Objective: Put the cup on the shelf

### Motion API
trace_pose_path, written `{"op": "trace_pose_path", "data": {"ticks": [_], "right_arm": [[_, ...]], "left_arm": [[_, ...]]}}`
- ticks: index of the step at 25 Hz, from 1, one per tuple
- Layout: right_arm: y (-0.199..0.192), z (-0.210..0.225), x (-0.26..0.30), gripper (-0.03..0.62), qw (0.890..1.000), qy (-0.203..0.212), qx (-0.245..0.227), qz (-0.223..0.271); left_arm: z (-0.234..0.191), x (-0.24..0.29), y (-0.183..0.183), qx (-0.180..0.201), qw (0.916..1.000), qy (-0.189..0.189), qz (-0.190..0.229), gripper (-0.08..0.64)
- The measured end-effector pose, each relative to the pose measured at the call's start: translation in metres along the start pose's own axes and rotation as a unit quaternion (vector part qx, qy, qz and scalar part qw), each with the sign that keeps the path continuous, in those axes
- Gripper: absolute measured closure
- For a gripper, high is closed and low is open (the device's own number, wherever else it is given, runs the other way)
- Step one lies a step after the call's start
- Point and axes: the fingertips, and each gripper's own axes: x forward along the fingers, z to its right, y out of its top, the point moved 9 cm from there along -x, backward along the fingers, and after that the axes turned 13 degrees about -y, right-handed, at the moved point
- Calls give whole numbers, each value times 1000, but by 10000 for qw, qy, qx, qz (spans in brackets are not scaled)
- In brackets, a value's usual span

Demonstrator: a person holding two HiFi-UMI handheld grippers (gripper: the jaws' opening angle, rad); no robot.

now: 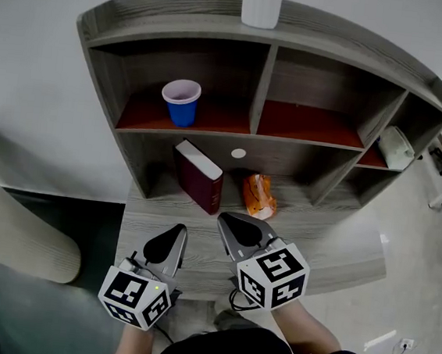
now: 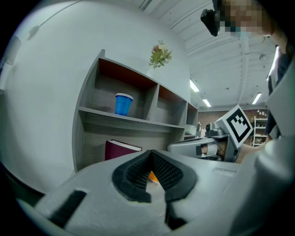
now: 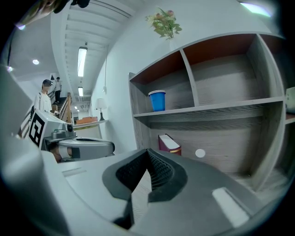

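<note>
Left gripper (image 1: 178, 230): mine, low over the desk's (image 1: 339, 251) front edge, left of centre. The jaws are closed tip to tip with nothing between the pads.

Blue cup (image 1: 182, 102): upright in the upper left compartment of the shelf (image 1: 336, 55). It stands on the red-brown board near the front edge, about midway across, clear of both side walls and well apart from both grippers.

Maroon book (image 1: 198, 176): in the open bay under that board, on the desk's back part. It stands on edge and tilts, with the pale page block facing up.

White round spot (image 1: 238, 154): on the back panel, just right of the book's top.

White vase (image 1: 261, 2): on the shelf's top edge, above the central divider.

Right gripper (image 1: 224, 219): mine, just beside the left one and a little further in, tip close to the book's lower corner. The jaws are pressed together, empty.

Orange packet (image 1: 259, 196): on the desk under the shelf, right of the book and just beyond the right gripper's tip.

White object (image 1: 397, 147): in the far right compartment; I cannot tell what it is.
</note>
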Motion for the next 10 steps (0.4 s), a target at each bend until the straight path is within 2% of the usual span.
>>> {"op": "trace_pose_path", "data": {"ticks": [10], "right_arm": [[0,0,-4,598,10000,70,-54,-45]], "left_arm": [[6,0,1,31,10000,16,1,566]]}}
